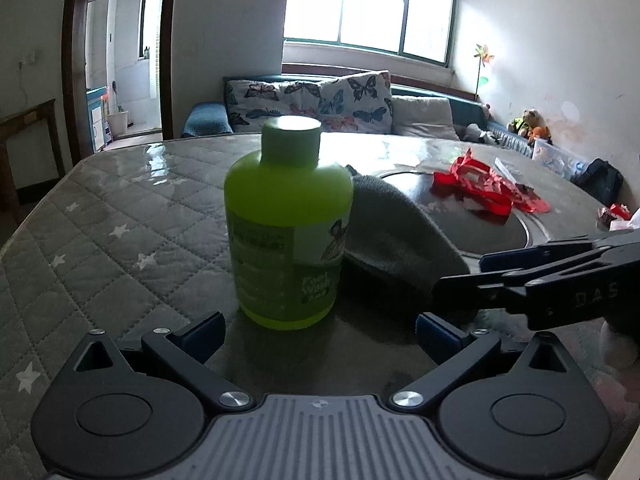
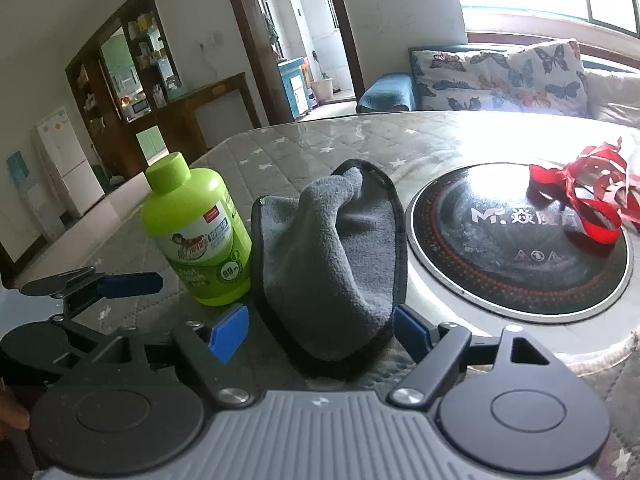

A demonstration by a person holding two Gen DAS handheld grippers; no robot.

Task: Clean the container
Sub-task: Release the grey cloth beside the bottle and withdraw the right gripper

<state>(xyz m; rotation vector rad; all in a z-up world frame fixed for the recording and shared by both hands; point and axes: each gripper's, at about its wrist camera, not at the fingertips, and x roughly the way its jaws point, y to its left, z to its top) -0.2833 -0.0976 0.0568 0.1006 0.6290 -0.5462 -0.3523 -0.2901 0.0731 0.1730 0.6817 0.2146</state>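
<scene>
Green plastic bottle (image 1: 288,224), cap fitted, stands upright on the bench (image 1: 120,216), which carries a quilted, star-printed cover under a glossy sheet. This bottle is judged to be the container named in the task. A printed label wraps its lower body; whether the shell carries dirt cannot be resolved at this image quality.

Grey microfibre cloth (image 2: 336,256) lies bunched just beside the bottle, on the side toward the round black cooktop (image 2: 520,236) set into the bench. The cloth appears to touch the bottle at its base, though the contact line is hidden. Its placement next to the bottle suits wiping: both items sit within one short reach.

Left hand-held gripper (image 1: 318,334) is level with the bottle base, fingers spread wide apart and holding nothing, the bottle centred just ahead of the gap. This alignment suits a grasp on the bottle body to steady it.

Right hand-held gripper (image 2: 320,330) is likewise spread apart and empty, with the near edge of the cloth lying between its fingertips. This alignment suits a pinch on the cloth.

Red ribbon (image 2: 588,200) lies across the far side of the cooktop, well apart from both task items.
</scene>
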